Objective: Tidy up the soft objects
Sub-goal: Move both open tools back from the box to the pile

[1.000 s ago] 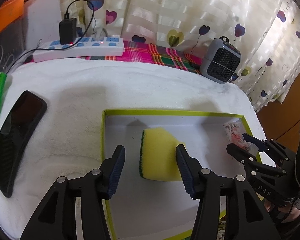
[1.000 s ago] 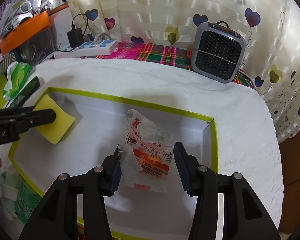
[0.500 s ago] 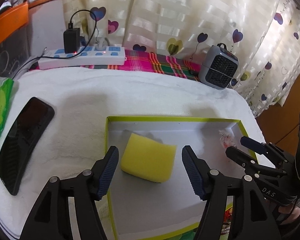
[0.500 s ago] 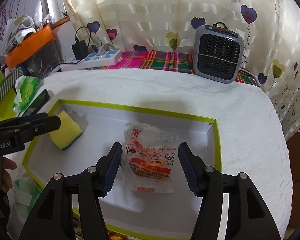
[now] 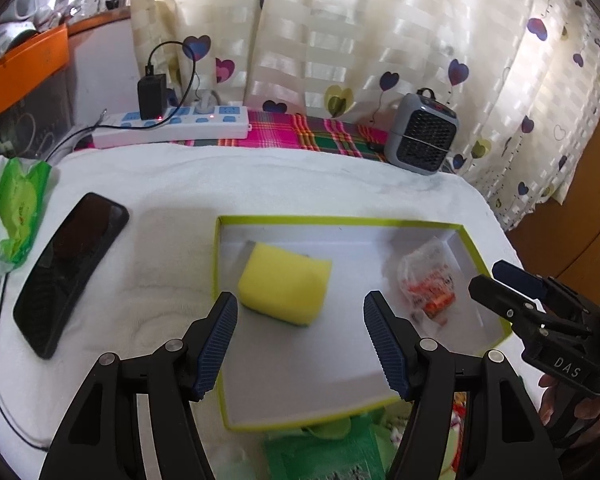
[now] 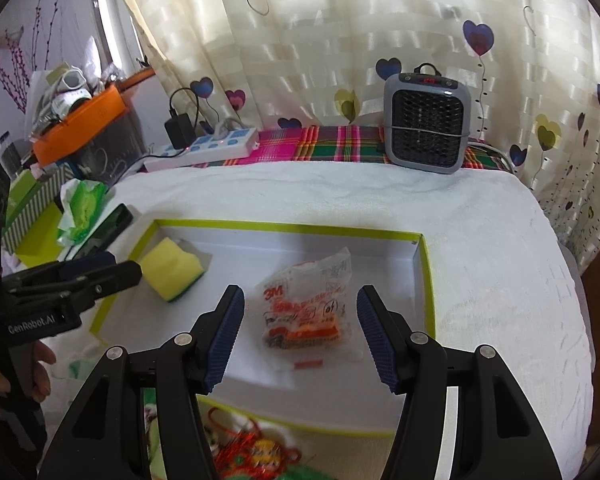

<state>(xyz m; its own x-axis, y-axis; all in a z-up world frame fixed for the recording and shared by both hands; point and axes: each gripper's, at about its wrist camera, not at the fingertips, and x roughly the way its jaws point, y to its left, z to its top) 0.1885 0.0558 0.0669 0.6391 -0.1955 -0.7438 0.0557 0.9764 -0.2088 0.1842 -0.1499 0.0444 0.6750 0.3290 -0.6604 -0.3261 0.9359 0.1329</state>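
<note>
A yellow sponge (image 5: 285,282) with a green underside lies flat in the left part of a shallow white box with a lime-green rim (image 5: 340,222). A clear packet of orange earplugs (image 5: 428,286) lies in the box's right part. My left gripper (image 5: 300,340) is open and empty, raised just short of the sponge. My right gripper (image 6: 300,336) is open and empty, raised above and short of the packet (image 6: 306,314). The sponge (image 6: 174,270) and box rim (image 6: 428,280) also show in the right wrist view.
A black phone (image 5: 70,268) and a green tissue pack (image 5: 16,208) lie left of the box on the white towel. A power strip (image 5: 172,128) and a small grey heater (image 5: 422,136) stand at the back. Green and red items (image 6: 256,452) lie at the near edge.
Both grippers opened and pulled back and up. The sponge went from standing on edge between my left fingers to lying flat in the box. The packet was let go and lies in the box.
</note>
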